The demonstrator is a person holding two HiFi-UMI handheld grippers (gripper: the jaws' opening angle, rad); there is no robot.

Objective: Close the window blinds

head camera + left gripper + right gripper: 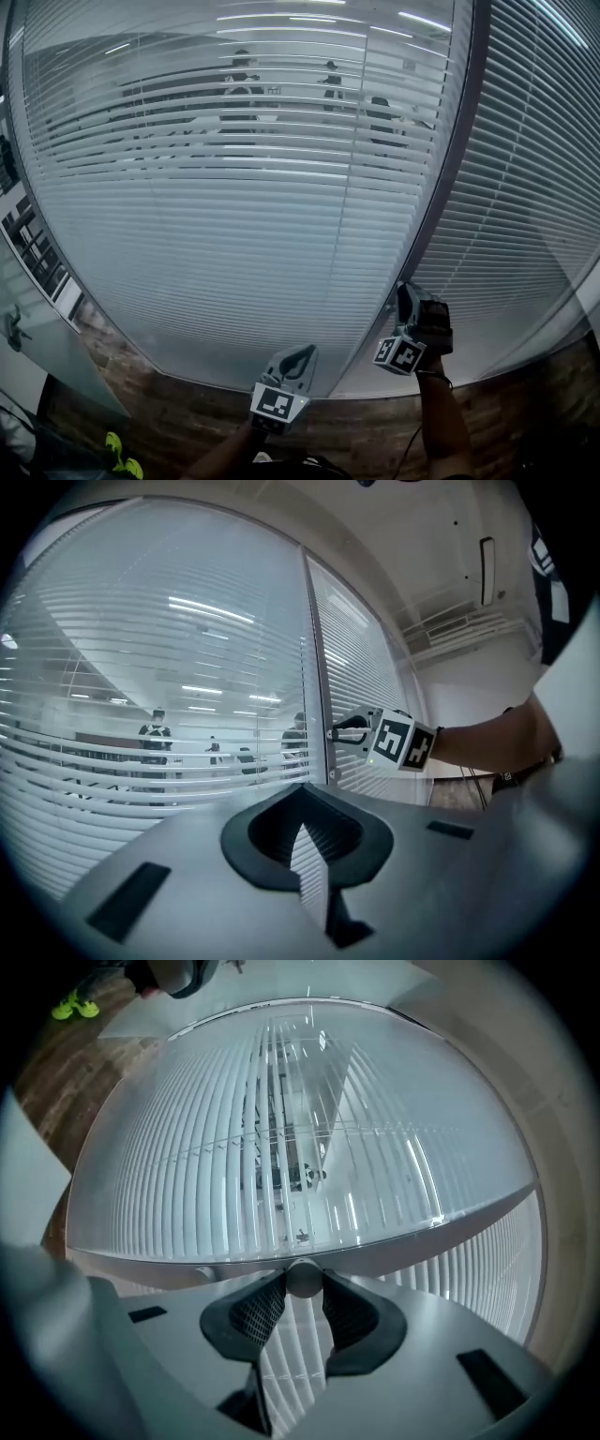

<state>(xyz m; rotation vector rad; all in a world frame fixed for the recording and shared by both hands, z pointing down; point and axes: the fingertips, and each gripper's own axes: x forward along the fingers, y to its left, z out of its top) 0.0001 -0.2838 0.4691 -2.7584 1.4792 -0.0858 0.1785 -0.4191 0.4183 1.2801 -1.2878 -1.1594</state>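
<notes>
Right tool [302, 1284] pinches round knob [303, 1276], jaws slightly parted.

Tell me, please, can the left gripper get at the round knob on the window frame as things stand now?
Probably not. The right gripper already has its jaws closed on the knob, so both of its sides are covered. The left gripper hangs lower, away from the knob, with its jaws shut.

A brown wood-patterned floor [366, 431] is seen below a glazed wall [234, 309] divided by a dark post [457, 169] — strip lights [281, 17] and standing people [242, 80] are glimpsed beyond
</notes>
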